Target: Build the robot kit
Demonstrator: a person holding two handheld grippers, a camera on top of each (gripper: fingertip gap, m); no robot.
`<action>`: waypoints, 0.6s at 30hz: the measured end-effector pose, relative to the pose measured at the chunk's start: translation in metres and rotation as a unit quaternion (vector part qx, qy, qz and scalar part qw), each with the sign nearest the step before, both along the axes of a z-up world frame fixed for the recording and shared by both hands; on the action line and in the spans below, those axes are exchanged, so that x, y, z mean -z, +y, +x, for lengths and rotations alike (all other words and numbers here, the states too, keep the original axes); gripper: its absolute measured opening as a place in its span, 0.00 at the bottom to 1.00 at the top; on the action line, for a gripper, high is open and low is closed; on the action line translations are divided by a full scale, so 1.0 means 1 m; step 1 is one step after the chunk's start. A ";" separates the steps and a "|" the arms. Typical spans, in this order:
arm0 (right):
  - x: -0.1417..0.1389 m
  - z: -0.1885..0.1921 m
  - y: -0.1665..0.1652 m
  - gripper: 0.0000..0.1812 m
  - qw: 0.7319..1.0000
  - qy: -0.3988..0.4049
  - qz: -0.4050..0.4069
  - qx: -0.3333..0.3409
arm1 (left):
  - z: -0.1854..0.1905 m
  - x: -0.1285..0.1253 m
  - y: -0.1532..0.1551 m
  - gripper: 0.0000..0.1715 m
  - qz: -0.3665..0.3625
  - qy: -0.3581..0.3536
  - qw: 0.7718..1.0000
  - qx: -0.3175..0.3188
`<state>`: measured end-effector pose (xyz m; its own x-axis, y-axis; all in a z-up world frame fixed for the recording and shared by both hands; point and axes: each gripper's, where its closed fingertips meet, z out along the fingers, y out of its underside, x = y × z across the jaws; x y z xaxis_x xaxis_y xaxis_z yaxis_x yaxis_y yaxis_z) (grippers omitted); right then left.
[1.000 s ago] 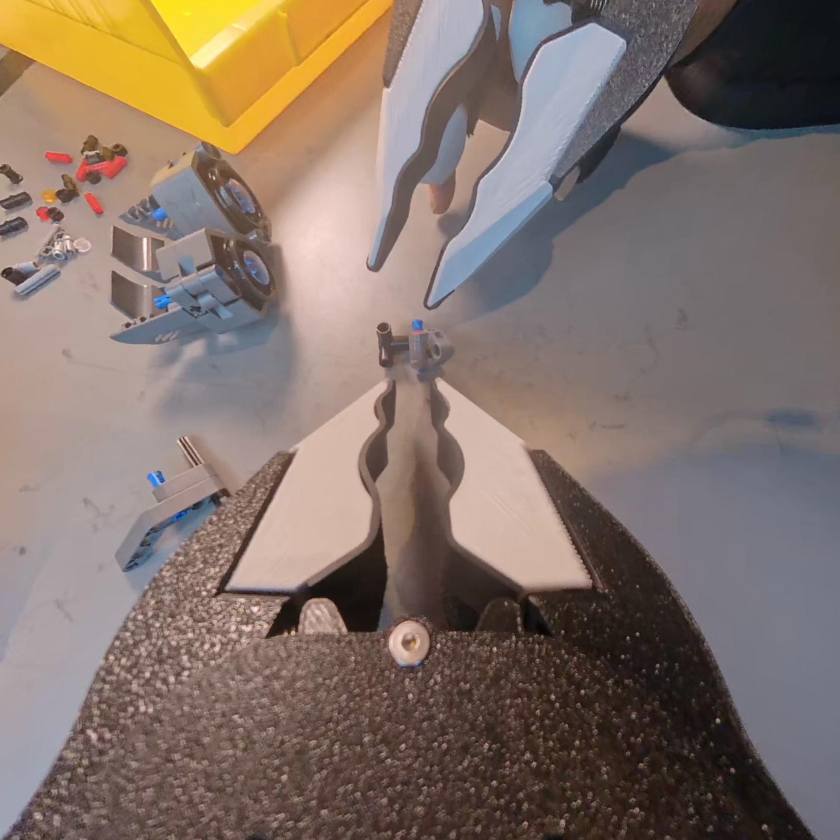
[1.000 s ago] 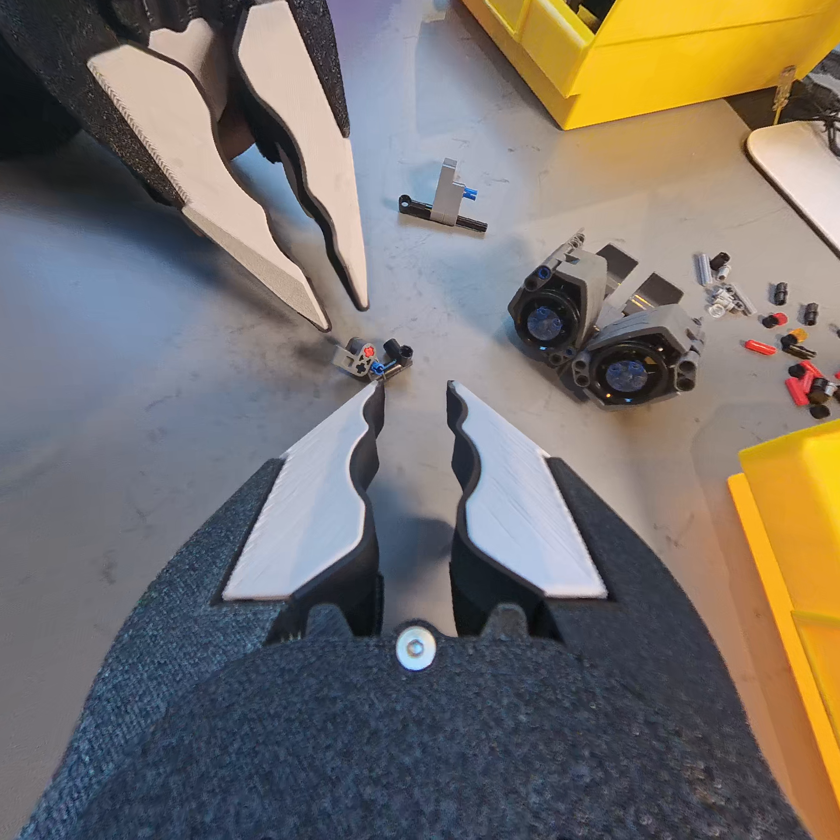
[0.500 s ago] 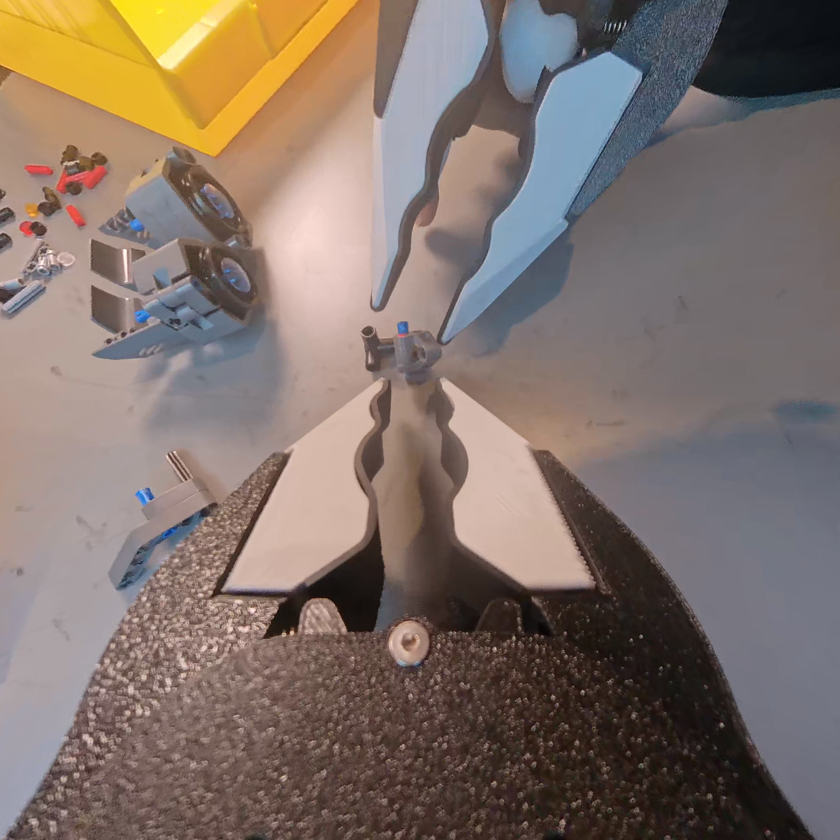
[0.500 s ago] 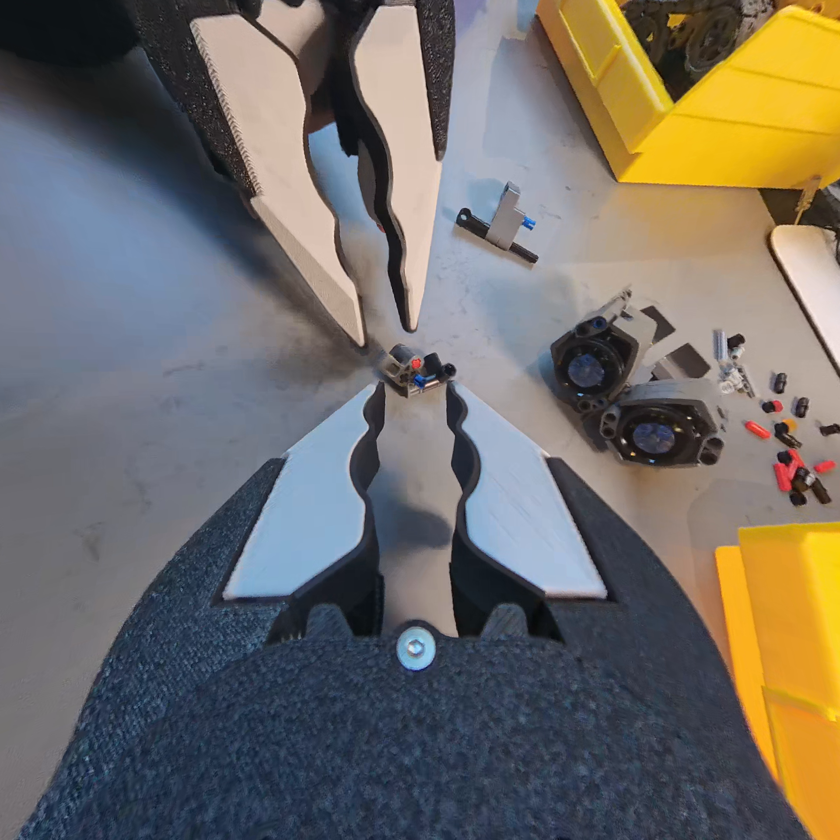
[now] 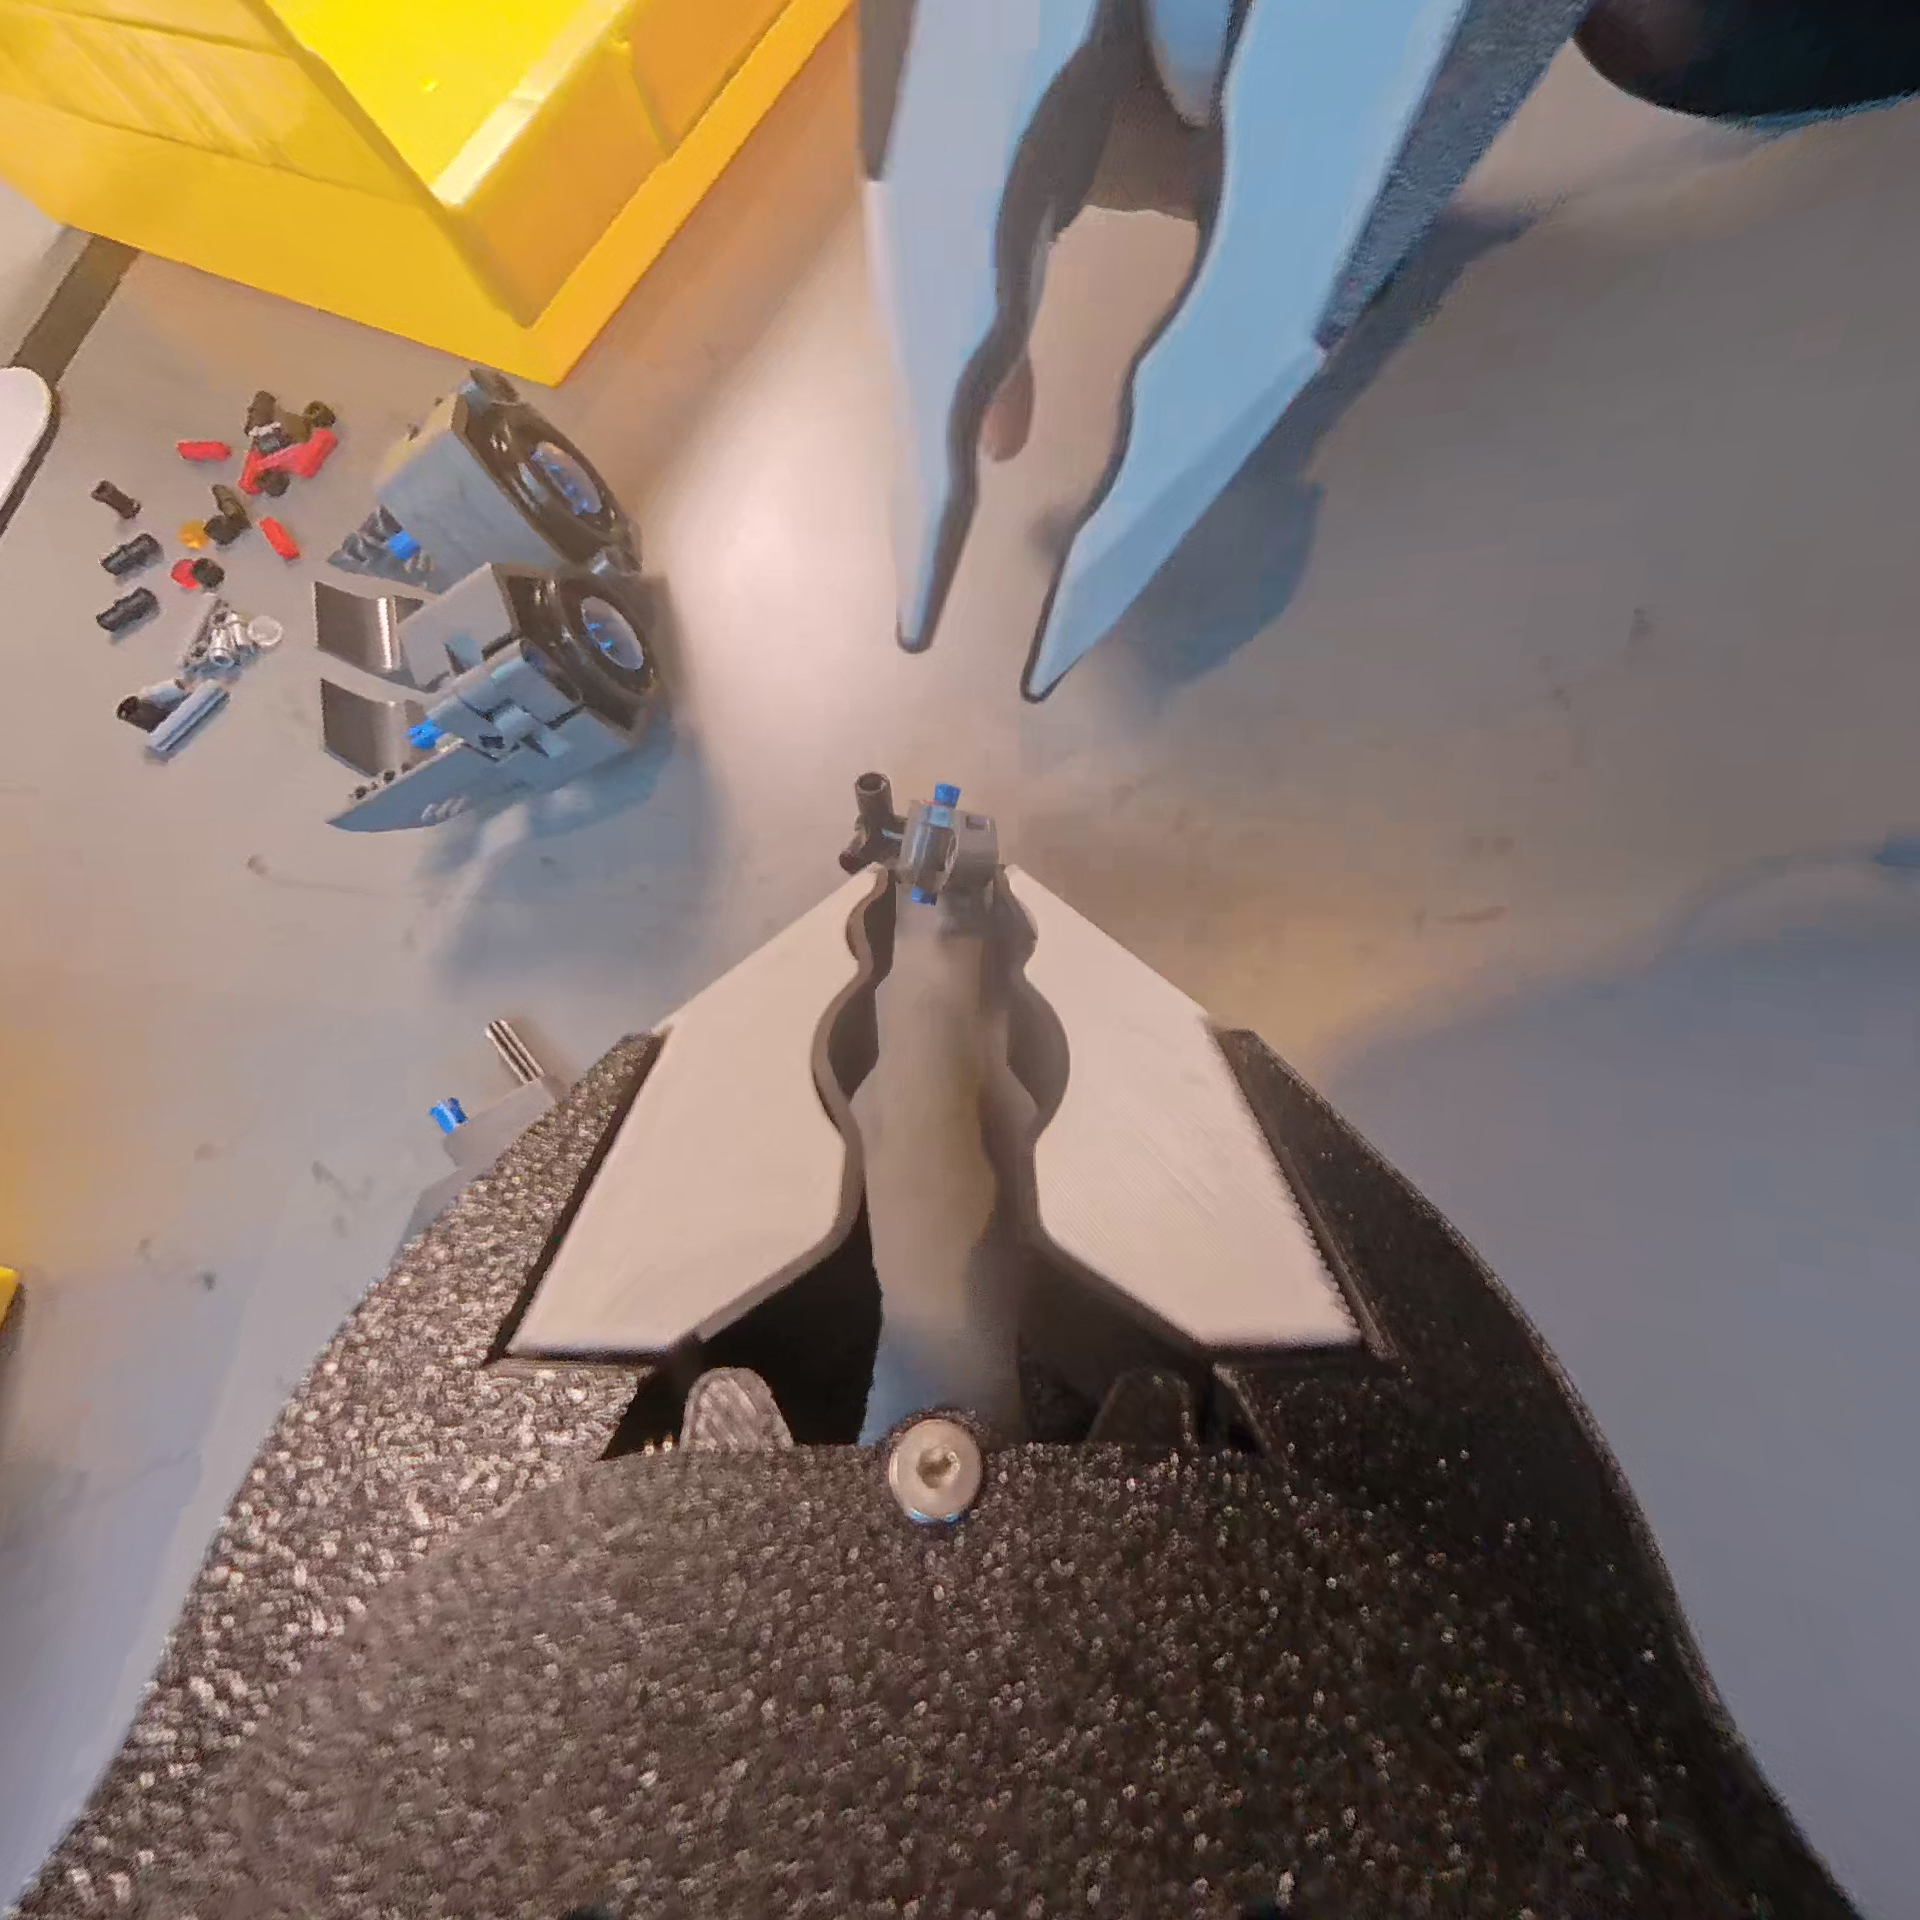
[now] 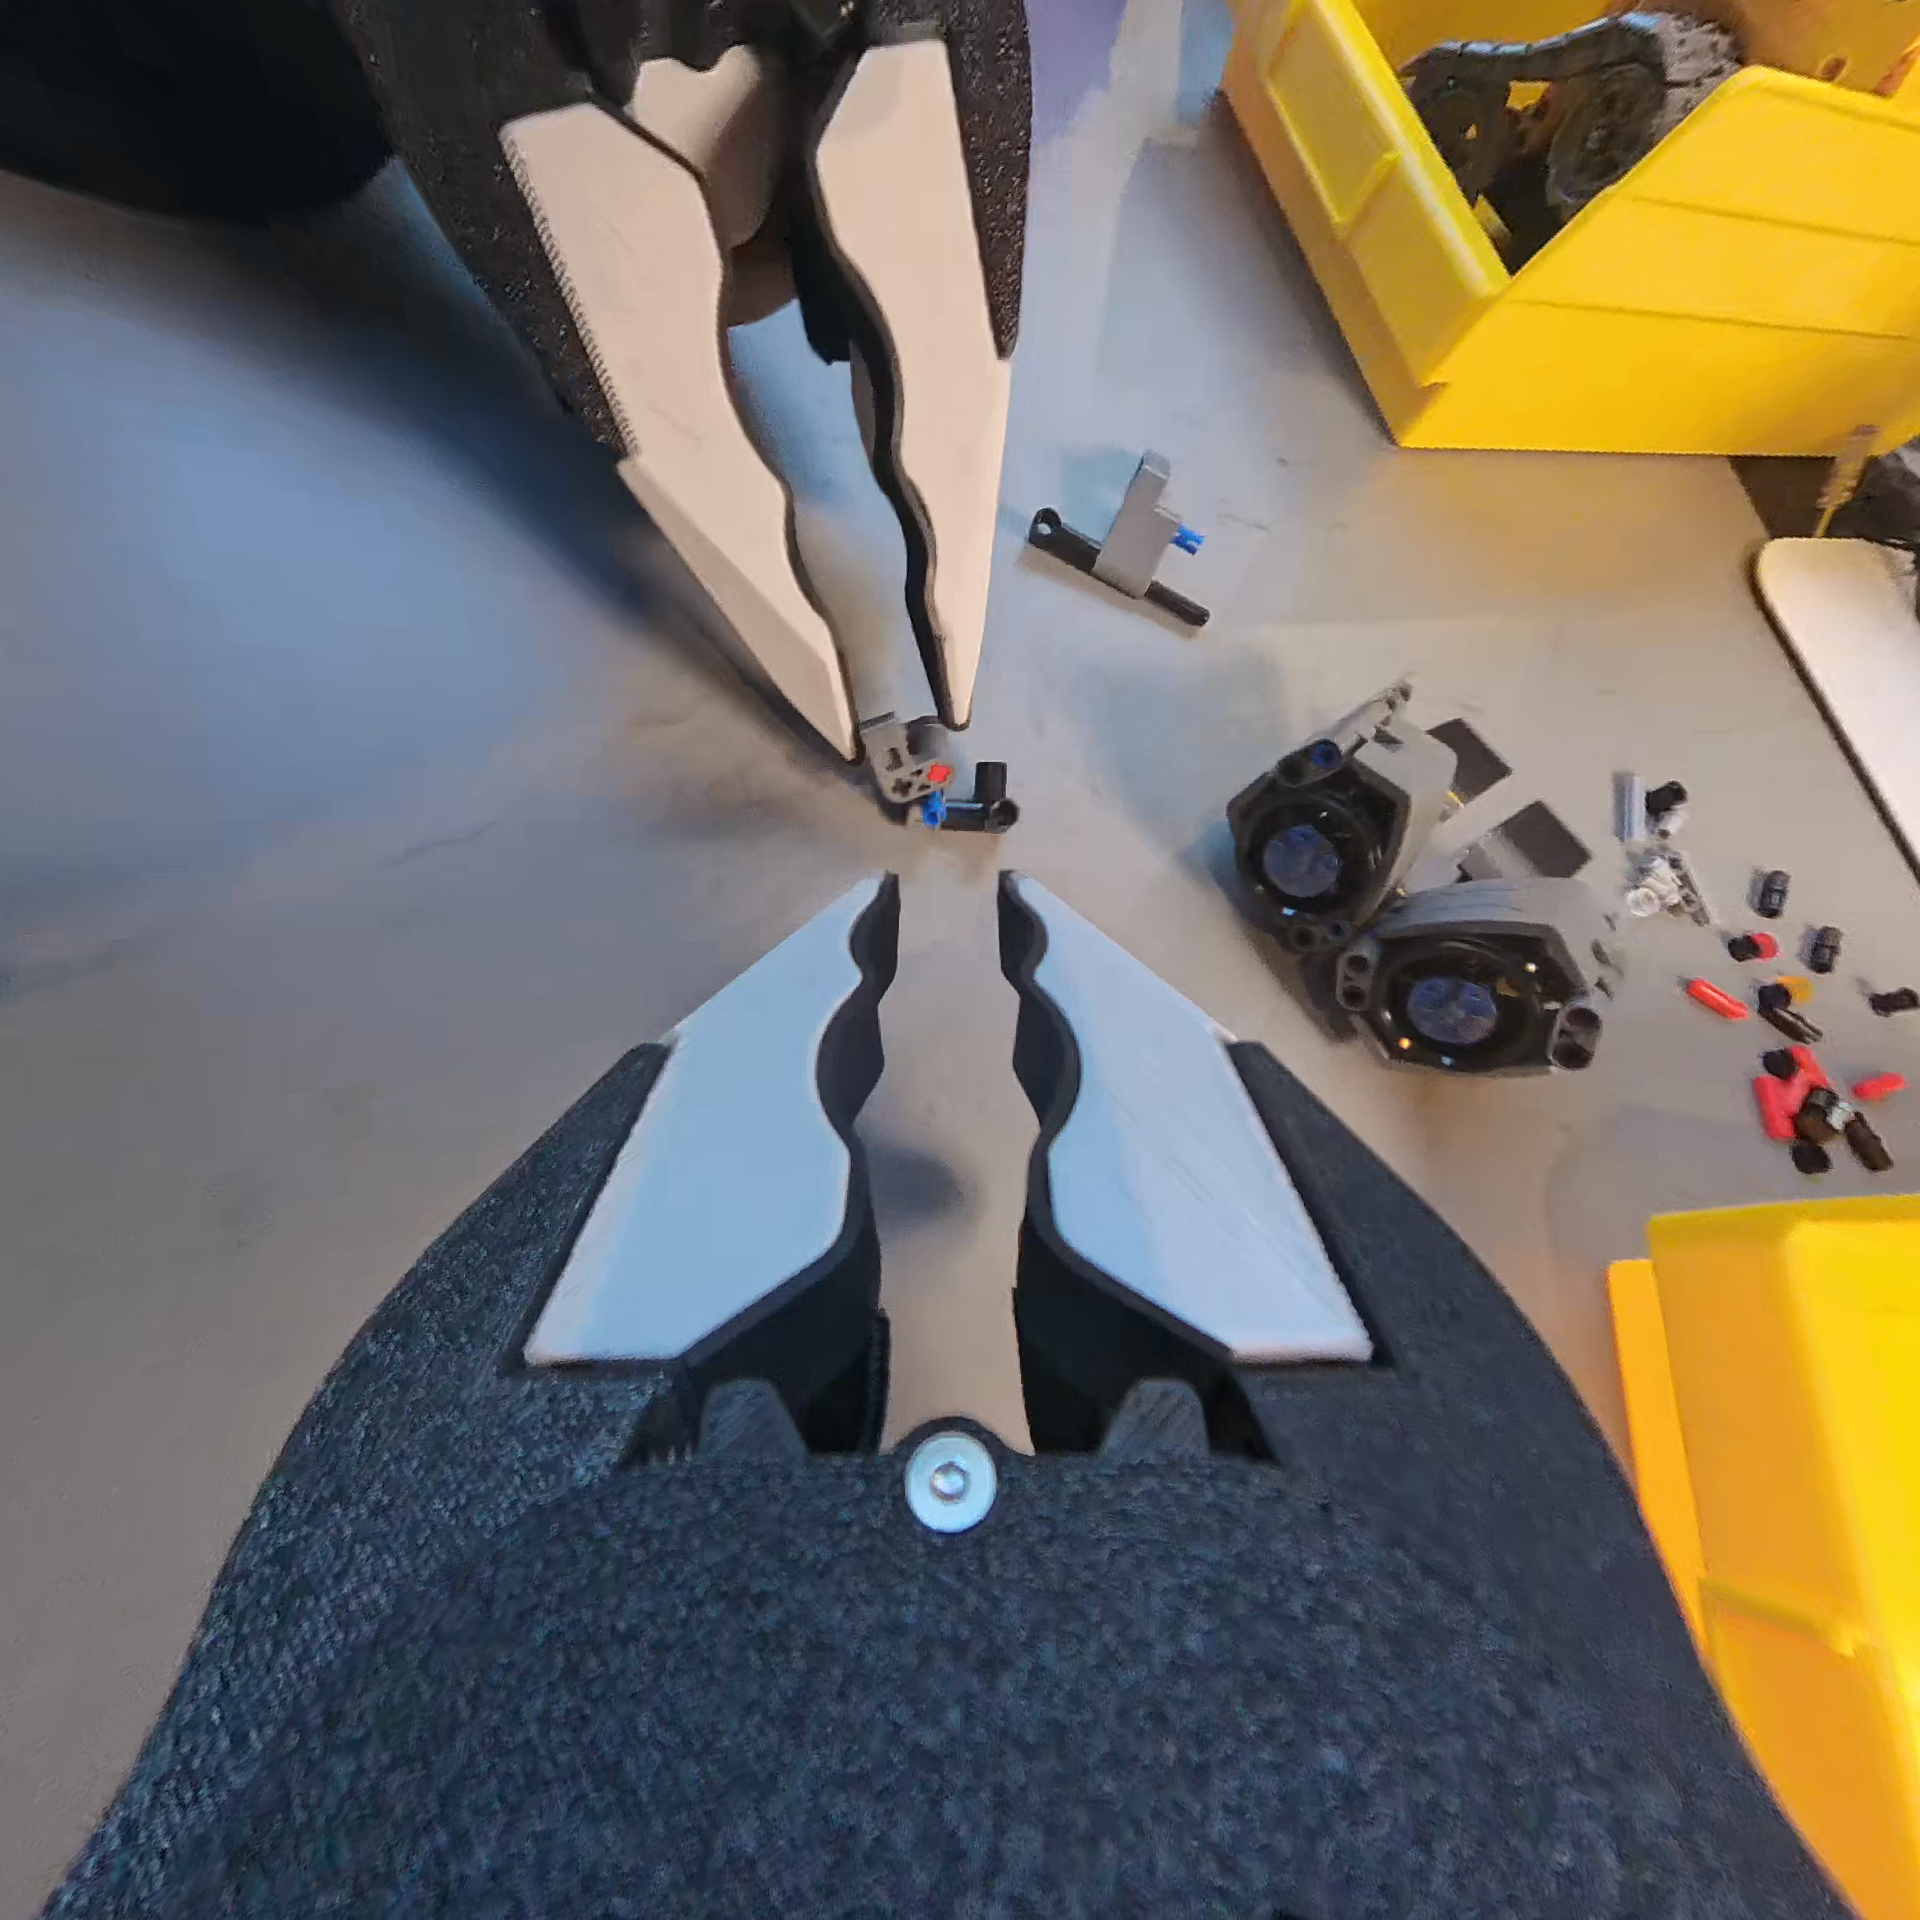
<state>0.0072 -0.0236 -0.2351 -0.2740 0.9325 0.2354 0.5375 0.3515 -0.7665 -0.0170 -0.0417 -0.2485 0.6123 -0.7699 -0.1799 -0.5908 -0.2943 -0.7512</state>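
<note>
Here a small grey connector piece [image 5: 951, 844] with blue and red pins and a black elbow pin on one side sits pinched at the very tips of the left gripper [image 5: 940, 883], whose jaws are drawn narrow around it; whether it is just off the grey counter [image 5: 1558, 831] or touching it I cannot tell. In the right wrist view the same piece [image 6: 914, 769] shows at the tips of that gripper, just ahead of the right gripper [image 6: 948, 883], whose jaws stand apart with nothing between them. To one side lie two grey motor blocks [image 6: 1392, 914] with dark round faces, touching each other, and beyond them a scatter of small red and black pins [image 6: 1808, 1049]. A grey bracket on a black axle [image 6: 1127, 551] lies apart. Yellow bins [image 6: 1662, 312] stand at the counter's edge.
</note>
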 end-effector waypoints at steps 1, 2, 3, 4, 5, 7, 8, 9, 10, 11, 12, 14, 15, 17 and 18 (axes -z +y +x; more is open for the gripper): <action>0.001 -0.003 -0.002 0.10 1.000 0.001 -0.006 -0.011 | 0.001 0.001 -0.001 0.10 0.004 0.007 1.000 0.014; 0.003 -0.005 -0.006 0.12 1.000 0.000 -0.009 -0.030 | 0.003 0.002 -0.003 0.10 0.008 0.015 0.999 0.031; 0.004 -0.008 -0.011 0.14 0.999 0.001 -0.005 -0.047 | 0.004 0.003 -0.005 0.10 0.013 0.021 0.999 0.046; 0.006 -0.010 -0.014 0.16 0.998 0.002 0.002 -0.063 | 0.006 0.004 -0.007 0.10 0.015 0.024 0.998 0.061; 0.007 -0.012 -0.017 0.18 0.997 0.000 0.009 -0.074 | 0.008 0.006 -0.010 0.10 0.015 0.025 0.997 0.074; 0.011 -0.015 -0.018 0.22 0.996 -0.011 0.023 -0.083 | 0.010 0.006 -0.012 0.10 0.019 0.027 0.995 0.090; 0.013 -0.015 -0.018 0.22 0.996 -0.019 0.024 -0.087 | 0.010 0.005 -0.011 0.10 0.022 0.031 0.995 0.092; 0.015 -0.014 -0.018 0.21 0.995 -0.026 0.023 -0.089 | 0.009 0.006 -0.010 0.10 0.024 0.035 0.995 0.091; 0.017 -0.012 -0.018 0.19 0.995 -0.031 0.020 -0.088 | 0.008 0.006 -0.010 0.10 0.024 0.036 0.995 0.089; 0.018 -0.011 -0.017 0.17 0.996 -0.031 0.020 -0.087 | 0.007 0.006 -0.010 0.10 0.023 0.033 0.995 0.089; 0.018 -0.010 -0.017 0.16 0.996 -0.030 0.021 -0.086 | 0.007 0.006 -0.010 0.09 0.022 0.031 0.995 0.088; 0.018 -0.008 -0.015 0.14 0.996 -0.032 0.028 -0.082 | 0.003 0.006 -0.008 0.07 0.021 0.033 0.996 0.076; 0.018 -0.008 -0.014 0.14 0.996 -0.034 0.030 -0.082 | 0.001 0.007 -0.006 0.06 0.021 0.035 0.997 0.069; 0.018 -0.008 -0.015 0.11 0.996 -0.032 0.030 -0.081 | -0.004 0.009 -0.004 0.07 0.016 0.040 0.998 0.055; 0.018 -0.008 -0.014 0.09 0.996 -0.030 0.032 -0.080 | -0.006 0.010 -0.002 0.07 0.014 0.042 0.998 0.047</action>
